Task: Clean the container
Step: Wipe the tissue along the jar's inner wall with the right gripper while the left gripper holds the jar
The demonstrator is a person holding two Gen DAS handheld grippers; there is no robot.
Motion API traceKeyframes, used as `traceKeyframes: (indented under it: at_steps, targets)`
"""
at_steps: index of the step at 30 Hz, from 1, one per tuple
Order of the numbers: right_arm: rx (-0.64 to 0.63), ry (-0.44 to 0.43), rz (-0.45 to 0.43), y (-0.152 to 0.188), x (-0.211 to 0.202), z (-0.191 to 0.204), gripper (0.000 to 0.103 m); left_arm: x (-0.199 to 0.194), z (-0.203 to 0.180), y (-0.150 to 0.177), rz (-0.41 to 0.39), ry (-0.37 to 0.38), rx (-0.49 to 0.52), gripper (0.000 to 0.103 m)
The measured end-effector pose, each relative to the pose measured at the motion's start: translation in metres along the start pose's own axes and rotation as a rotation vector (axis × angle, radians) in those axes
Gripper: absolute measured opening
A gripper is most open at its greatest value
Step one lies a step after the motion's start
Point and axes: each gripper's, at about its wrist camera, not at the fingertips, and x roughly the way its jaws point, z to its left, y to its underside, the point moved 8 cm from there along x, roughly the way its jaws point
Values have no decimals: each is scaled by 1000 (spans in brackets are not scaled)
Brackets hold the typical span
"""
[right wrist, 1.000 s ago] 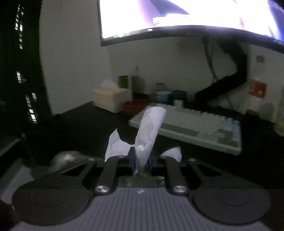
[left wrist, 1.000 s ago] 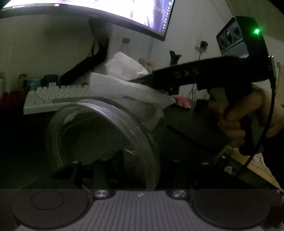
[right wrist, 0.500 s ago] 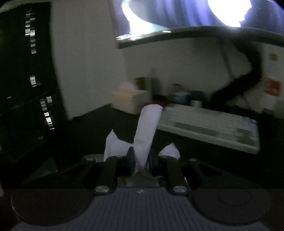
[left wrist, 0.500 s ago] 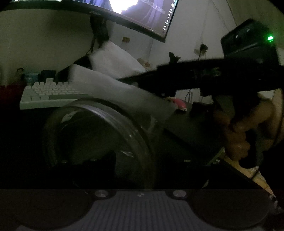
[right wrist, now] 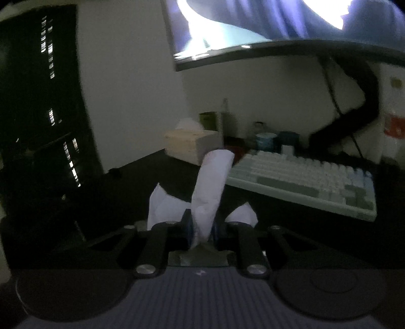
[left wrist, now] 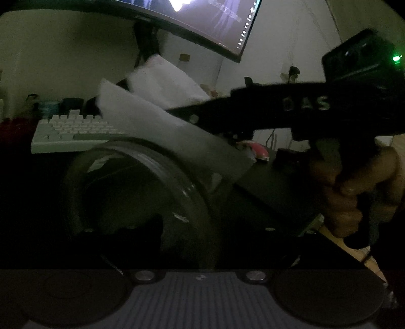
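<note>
Your left gripper (left wrist: 192, 235) sat low in its own view, at six o'clock, with the clear glass jar (left wrist: 136, 202) lying on its side right in front of it — mouth turned toward the camera, filling the frame from about seven to five o'clock. The fingers had just been spreading, and the jar was still between them; the picture was too dark to tell whether the pads touched the glass, so I cannot tell whether you gripped it.

Your right gripper (left wrist: 177, 115) reached in from three o'clock of that view, your right hand (left wrist: 354, 187) wrapped round its handle. Its fingers were pressed together on a white tissue (left wrist: 162, 126), which hung just above the jar's rim at about twelve o'clock of the mouth — whether paper and glass touched, I cannot tell.

From the right wrist view, the same right gripper (right wrist: 201, 231) pinched the tissue (right wrist: 211, 187) at its base, and a rolled length of it stood up and leaned toward one o'clock, with loose corners poking out on both sides of the fingers.

Beyond, on the dark bench (right wrist: 141, 182), a pale keyboard (right wrist: 303, 179) lay at two to three o'clock, a tissue box (right wrist: 192, 144) at twelve o'clock, and a lit monitor (right wrist: 278, 22) hung overhead.
</note>
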Motion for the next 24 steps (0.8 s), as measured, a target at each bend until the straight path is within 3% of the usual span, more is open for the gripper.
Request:
traceKeyframes:
  at_steps: [2, 4, 7, 12, 16, 20, 24]
  targets:
    - [-3, 94, 2, -1, 5, -16, 18, -1, 3, -1, -4, -18, -8, 63]
    - [14, 126, 3, -1, 5, -27, 18, -1, 8, -3, -7, -26, -31, 63]
    - [72, 75, 9, -4, 7, -26, 18, 0, 10, -4, -13, -32, -37, 65]
    - [-7, -21, 5, -9, 12, 12, 18, 1, 8, -4, -16, -50, -25, 67]
    - [2, -42, 7, -10, 17, 12, 18, 0, 10, -4, -17, -53, -32, 67]
    - [68, 103, 17, -11, 22, -29, 18, -4, 16, -5, -24, -87, -33, 67]
    - [23, 118, 9, -13, 25, -16, 18, -5, 20, -6, -32, -102, -48, 67]
